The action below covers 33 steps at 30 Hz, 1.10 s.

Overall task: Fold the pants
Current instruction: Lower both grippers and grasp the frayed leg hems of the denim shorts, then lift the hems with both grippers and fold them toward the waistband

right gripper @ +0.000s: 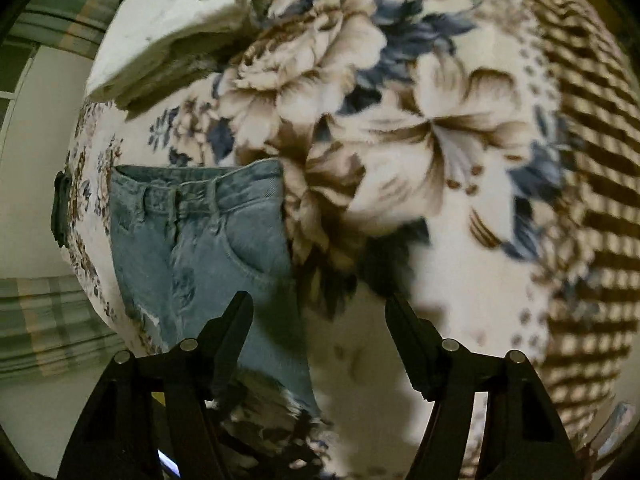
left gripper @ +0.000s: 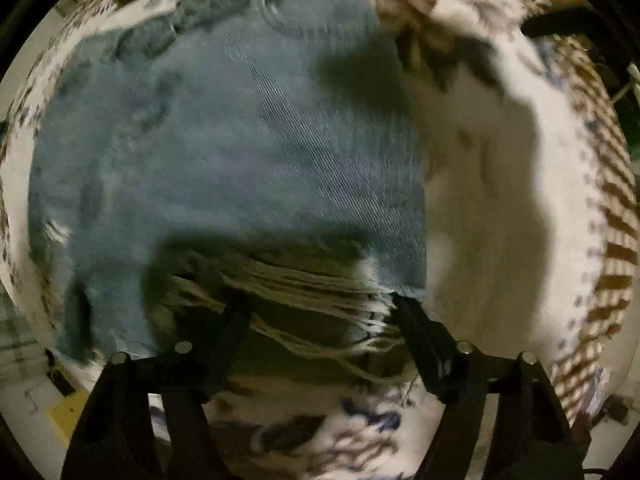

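Pants (right gripper: 208, 248): light blue denim, lying flat on a floral blanket (right gripper: 400, 128) that covers the bed. Waistband (right gripper: 196, 194) at the far end in the right wrist view, belt loops and a front pocket seam visible. Frayed hem (left gripper: 304, 292) at the near end, loose pale threads trailing onto the blanket.

Containers: none seen in either view.

Left hand-held gripper (left gripper: 320, 308): jaws spread wide, fingers standing at either side of the frayed hem. Left fingertip lies over the threads, right fingertip at the corner of the denim edge. Nothing pinched between them; contact with the cloth cannot be told, view blurred.

Right hand-held gripper (right gripper: 318, 306): jaws wide apart, holding nothing. Left finger overlaps the lower leg of the pants in the picture, right finger is over bare cream blanket. Hangs above the cloth as far as can be told.

Surroundings: blanket has brown and blue flowers and a brown striped border (right gripper: 592, 200) at right. White pillow-like block (right gripper: 168, 24) at far left corner of the bed, well apart from the pants. Green plaid fabric (right gripper: 44, 320) beyond the bed's left edge. Dark gripper shadows fall on denim and blanket
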Each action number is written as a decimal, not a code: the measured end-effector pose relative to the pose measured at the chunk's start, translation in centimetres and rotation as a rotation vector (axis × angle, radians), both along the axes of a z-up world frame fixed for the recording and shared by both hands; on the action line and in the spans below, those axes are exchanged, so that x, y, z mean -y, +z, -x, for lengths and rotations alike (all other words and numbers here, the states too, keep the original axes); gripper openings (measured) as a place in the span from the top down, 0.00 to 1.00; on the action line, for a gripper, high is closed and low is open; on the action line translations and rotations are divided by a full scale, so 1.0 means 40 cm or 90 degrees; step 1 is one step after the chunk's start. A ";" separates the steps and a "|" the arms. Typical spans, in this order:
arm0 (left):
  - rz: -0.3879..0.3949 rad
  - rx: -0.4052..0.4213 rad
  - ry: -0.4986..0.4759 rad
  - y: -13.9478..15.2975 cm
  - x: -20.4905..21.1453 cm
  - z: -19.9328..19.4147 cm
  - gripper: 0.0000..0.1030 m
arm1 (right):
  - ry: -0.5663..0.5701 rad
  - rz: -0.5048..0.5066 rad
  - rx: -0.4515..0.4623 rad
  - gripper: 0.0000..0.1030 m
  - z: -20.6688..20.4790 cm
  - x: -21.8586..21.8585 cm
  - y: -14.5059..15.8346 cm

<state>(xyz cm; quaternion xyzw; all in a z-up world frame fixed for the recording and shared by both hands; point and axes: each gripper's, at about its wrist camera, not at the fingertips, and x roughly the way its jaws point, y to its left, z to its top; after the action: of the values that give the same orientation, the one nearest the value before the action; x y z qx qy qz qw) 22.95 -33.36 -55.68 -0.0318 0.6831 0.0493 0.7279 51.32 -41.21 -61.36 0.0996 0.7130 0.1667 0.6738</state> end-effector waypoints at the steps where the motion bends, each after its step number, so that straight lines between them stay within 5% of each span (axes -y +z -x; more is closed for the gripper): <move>1: -0.004 0.005 0.011 -0.005 -0.001 -0.002 0.32 | 0.000 -0.008 -0.004 0.31 -0.012 -0.009 -0.019; 8: 0.005 0.026 0.042 0.022 -0.017 -0.001 0.38 | 0.010 -0.058 -0.041 0.31 -0.091 -0.125 -0.113; 13: 0.058 0.047 0.057 0.058 -0.064 0.022 0.52 | 0.028 -0.067 -0.055 0.31 -0.108 -0.217 -0.125; 17: 0.140 0.033 0.100 0.116 -0.108 0.055 0.51 | 0.054 -0.065 -0.059 0.31 -0.113 -0.274 -0.117; 18: 0.159 0.027 0.116 0.119 -0.114 0.062 0.44 | 0.063 -0.056 -0.056 0.31 -0.112 -0.280 -0.116; 25: 0.105 0.022 0.089 0.114 -0.110 0.051 0.39 | 0.062 -0.034 -0.075 0.31 -0.114 -0.269 -0.138; 27: 0.125 0.043 0.104 0.121 -0.141 0.076 0.51 | 0.059 -0.036 -0.072 0.33 -0.113 -0.270 -0.139; 29: 0.140 0.072 0.116 0.154 -0.190 0.104 0.74 | 0.051 -0.045 -0.056 0.65 -0.112 -0.261 -0.133; 30: 0.154 0.086 0.110 0.171 -0.214 0.117 0.86 | 0.050 -0.029 -0.047 0.70 -0.110 -0.259 -0.131; 33: 0.192 0.113 0.080 0.224 -0.277 0.142 0.95 | 0.049 -0.015 -0.019 0.86 -0.095 -0.252 -0.111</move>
<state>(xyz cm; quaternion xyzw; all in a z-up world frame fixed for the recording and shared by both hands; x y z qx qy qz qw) 17.27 -22.28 -46.70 -0.1874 0.6128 -0.0115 0.7676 55.12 -31.12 -65.81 0.0826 0.7245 0.1993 0.6546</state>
